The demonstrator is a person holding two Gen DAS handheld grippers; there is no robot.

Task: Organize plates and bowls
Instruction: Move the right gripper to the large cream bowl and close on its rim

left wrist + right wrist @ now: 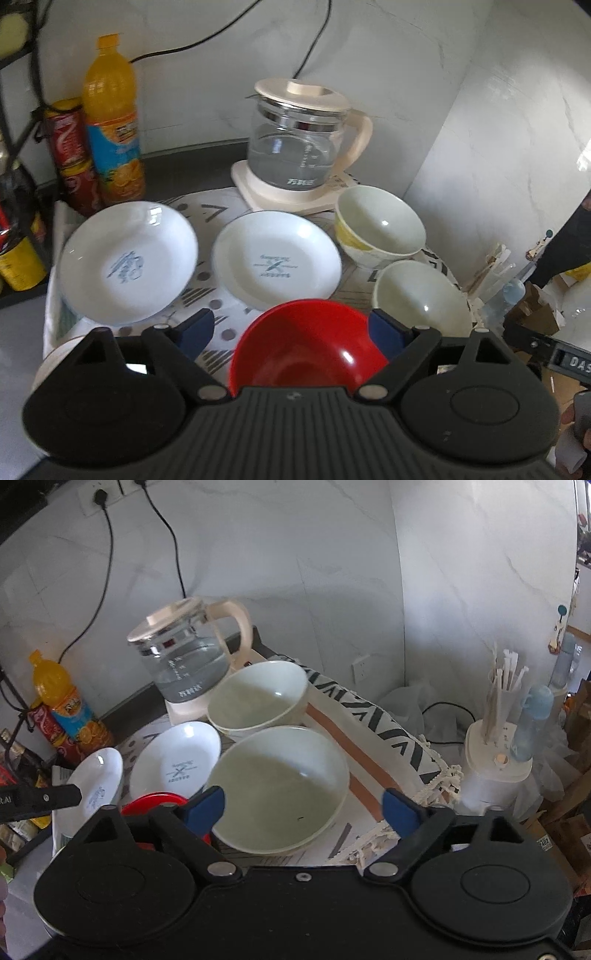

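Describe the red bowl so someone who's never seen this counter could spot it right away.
Start at the glass kettle against the wall, then come forward over the patterned cloth, past the two white plates. The red bowl sits nearest the front edge, beside a pale green bowl. It is the only red dish; every other one is white or pale green.

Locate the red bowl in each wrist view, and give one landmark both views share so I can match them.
Left wrist: the glossy red bowl sits bottom centre, between the open blue-tipped fingers of the left gripper.
Right wrist: only a sliver of its rim shows at lower left, behind the right gripper's left finger.
Shared landmark: the glass kettle with a cream lid and handle by the back wall.
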